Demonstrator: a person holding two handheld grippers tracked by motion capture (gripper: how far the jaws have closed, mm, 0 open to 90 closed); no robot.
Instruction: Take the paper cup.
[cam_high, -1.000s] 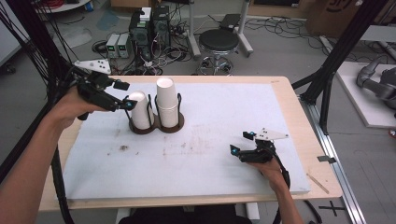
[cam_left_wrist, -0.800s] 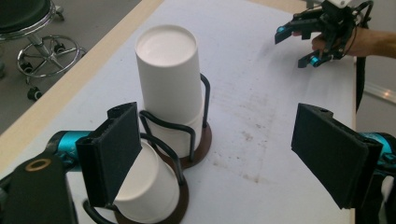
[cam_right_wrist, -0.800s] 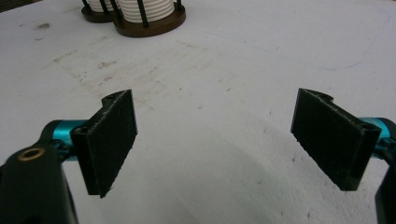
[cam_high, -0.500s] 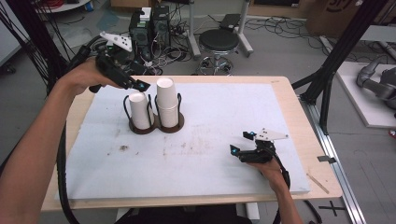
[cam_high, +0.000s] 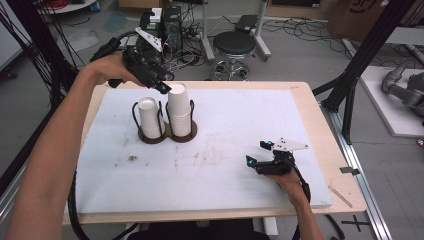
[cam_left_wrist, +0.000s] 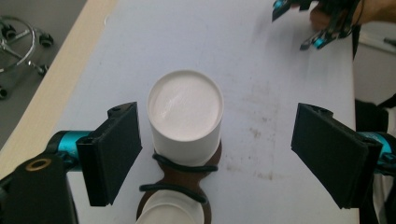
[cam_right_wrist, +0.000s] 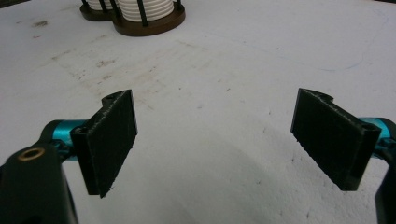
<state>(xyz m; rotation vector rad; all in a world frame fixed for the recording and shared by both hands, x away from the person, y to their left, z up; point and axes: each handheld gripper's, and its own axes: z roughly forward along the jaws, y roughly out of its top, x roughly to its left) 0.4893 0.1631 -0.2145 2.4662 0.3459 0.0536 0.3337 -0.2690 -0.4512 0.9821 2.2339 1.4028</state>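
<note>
Two stacks of upside-down white paper cups stand in a brown wire-looped holder (cam_high: 167, 135). The taller stack (cam_high: 178, 104) is on the right, the shorter one (cam_high: 149, 117) on the left. My left gripper (cam_high: 164, 84) hovers open just above and behind the taller stack. In the left gripper view that stack (cam_left_wrist: 185, 109) sits between the wide jaws, nearer the left one, with the left gripper (cam_left_wrist: 219, 154) not touching it. My right gripper (cam_high: 256, 153) rests open on the white mat at the front right. In its own view the right gripper (cam_right_wrist: 217, 140) has nothing between its jaws.
The white mat (cam_high: 225, 125) covers a wooden table (cam_high: 310, 100). Faint stains mark the mat's middle (cam_high: 210, 150). Black frame posts (cam_high: 365, 55), a stool (cam_high: 235, 45) and cables stand beyond the far edge. The cup holder's base (cam_right_wrist: 149, 25) lies ahead of the right gripper.
My left gripper has risen from beside the shorter stack and moved right and back, to above the taller stack. The right gripper has stayed put.
</note>
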